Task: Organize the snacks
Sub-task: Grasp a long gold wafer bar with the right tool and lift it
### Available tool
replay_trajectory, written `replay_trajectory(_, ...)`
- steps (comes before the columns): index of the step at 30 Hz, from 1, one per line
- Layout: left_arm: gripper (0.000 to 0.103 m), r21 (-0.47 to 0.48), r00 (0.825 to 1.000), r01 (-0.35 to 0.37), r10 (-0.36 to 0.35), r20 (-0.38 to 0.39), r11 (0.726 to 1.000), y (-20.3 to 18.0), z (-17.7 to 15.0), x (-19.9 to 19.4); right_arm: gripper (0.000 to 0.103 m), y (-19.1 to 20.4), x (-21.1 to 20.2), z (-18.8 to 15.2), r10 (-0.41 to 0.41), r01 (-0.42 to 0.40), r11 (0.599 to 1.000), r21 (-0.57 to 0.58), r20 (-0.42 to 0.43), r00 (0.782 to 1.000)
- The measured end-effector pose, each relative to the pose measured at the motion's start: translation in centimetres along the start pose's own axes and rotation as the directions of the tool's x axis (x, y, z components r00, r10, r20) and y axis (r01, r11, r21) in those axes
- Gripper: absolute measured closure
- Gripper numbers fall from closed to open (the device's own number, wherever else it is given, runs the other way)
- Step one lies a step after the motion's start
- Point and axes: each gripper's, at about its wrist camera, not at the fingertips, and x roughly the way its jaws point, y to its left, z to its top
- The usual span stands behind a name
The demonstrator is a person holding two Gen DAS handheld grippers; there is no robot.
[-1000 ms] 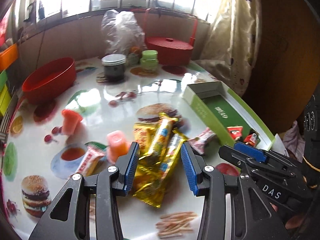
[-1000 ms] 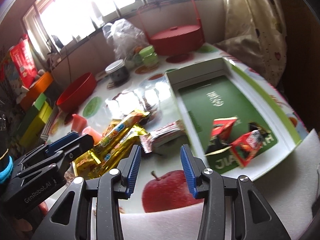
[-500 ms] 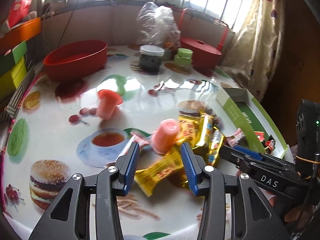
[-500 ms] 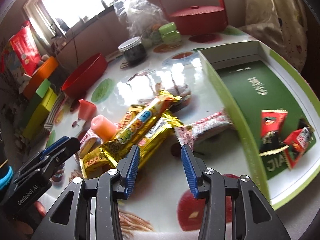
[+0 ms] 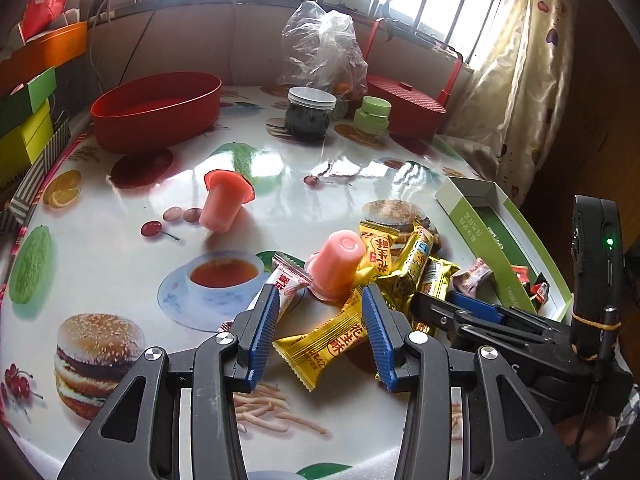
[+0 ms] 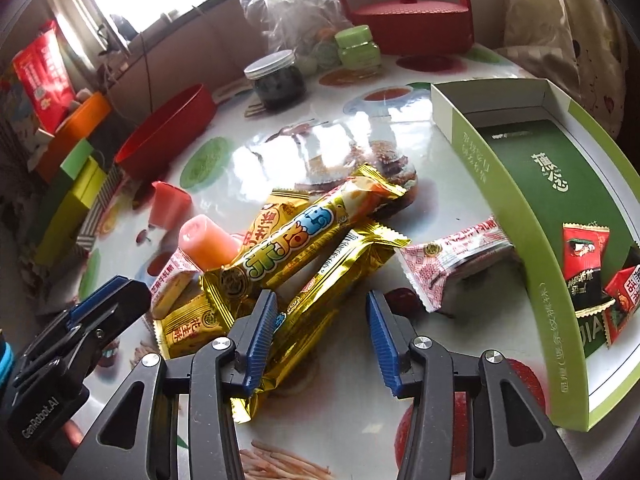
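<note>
Two black claws with blue ribbed pads hover low over a round surface [image 5: 100, 272] printed with burgers, fruit and teacups. The left claw [image 5: 320, 336] is spread wide and holds nothing; a small gold wrapped snack [image 5: 324, 342] lies between its pads, touching neither. Just beyond it a pink jelly cup [image 5: 336, 264] lies tipped against a heap of gold snack wrappers [image 5: 404, 264], and a pink-and-white packet [image 5: 286, 280] sits at the left pad. A second pink jelly cup [image 5: 224, 204] stands upside down farther back, well apart from the heap.

The right claw [image 6: 320, 336] is also wide open and empty. A long gold bar [image 6: 320, 300] runs between its pads, its lower end close against the left pad. A longer gold bar with blue lettering [image 6: 296, 244] lies across the heap behind it. To the right, a pink-patterned packet [image 6: 460, 256] rests just beside a shallow green box [image 6: 516, 208], which holds a few red and black wrapped sweets [image 6: 584, 252].

Farther back stand a red oval tub [image 5: 156, 108], a dark jar [image 5: 310, 114] and a red lidded basket [image 5: 404, 98].
</note>
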Motion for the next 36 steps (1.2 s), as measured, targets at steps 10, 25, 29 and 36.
replay_trajectory(10, 0.059, 0.026, 0.999, 0.032, -0.032, -0.021, 0.999, -0.9, 0.3, 0.7, 0.074, -0.4, -1.0, -0.6, -0.049, 0.05, 0.999, -0.022, 0.026, 0.998)
replay_trajectory(25, 0.059, 0.093, 0.986, 0.148, -0.139, -0.093, 0.985, -5.4, 2.2, 3.7, 0.095, -2.3, -3.4, -1.1, -0.028, 0.028, 1.0, 0.0, 0.068, 0.997)
replay_trajectory(29, 0.059, 0.124, 0.984, 0.155, -0.142, -0.103, 0.98, -6.6, 2.6, 4.5, 0.095, -2.7, -3.6, -1.2, -0.019, 0.018, 1.0, 0.006, 0.062, 0.998)
replay_trajectory(36, 0.059, 0.112, 0.985, 0.142, -0.129, -0.117, 0.983, -6.6, 2.9, 5.4, 0.081, -1.8, -2.9, -1.6, 0.015, -0.013, 0.999, -0.044, 0.028, 0.999)
